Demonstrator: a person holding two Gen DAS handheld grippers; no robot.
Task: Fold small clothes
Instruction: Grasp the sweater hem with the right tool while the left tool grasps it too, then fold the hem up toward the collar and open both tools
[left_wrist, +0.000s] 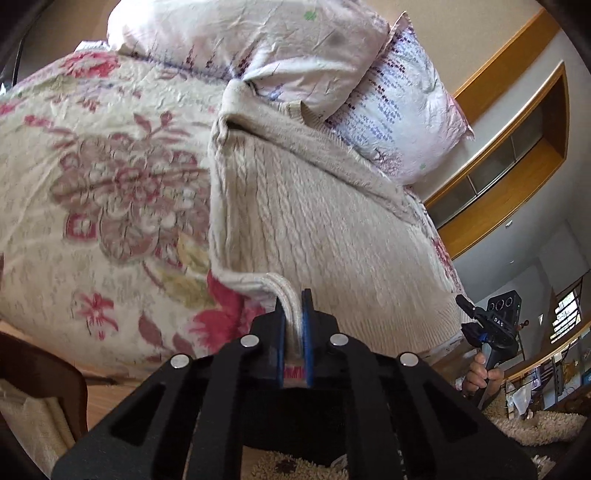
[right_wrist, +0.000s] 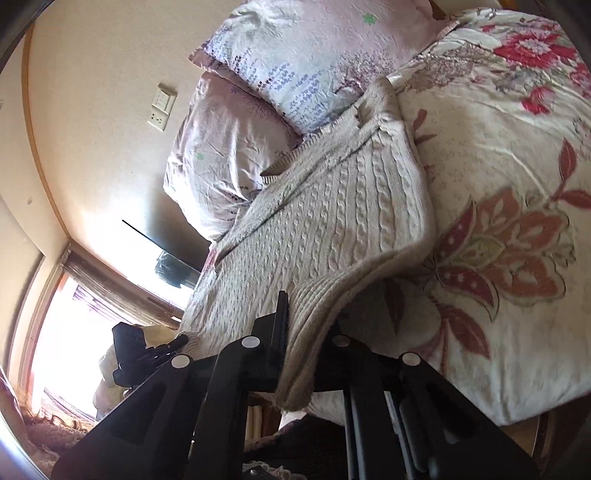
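A cream cable-knit sweater lies spread on a bed with a floral cover, its top end reaching the pillows. My left gripper is shut on the sweater's near hem, with the fabric pinched between its blue pads. In the right wrist view the same sweater drapes over my right gripper, which is shut on the ribbed hem corner; the right finger is hidden under the fabric. The right gripper also shows in the left wrist view, held by a hand at the sweater's far corner.
Two pale purple pillows lie at the head of the bed. A wooden shelf unit is on the wall at right. A bright window and a wall switch plate show in the right wrist view. A shaggy rug lies below.
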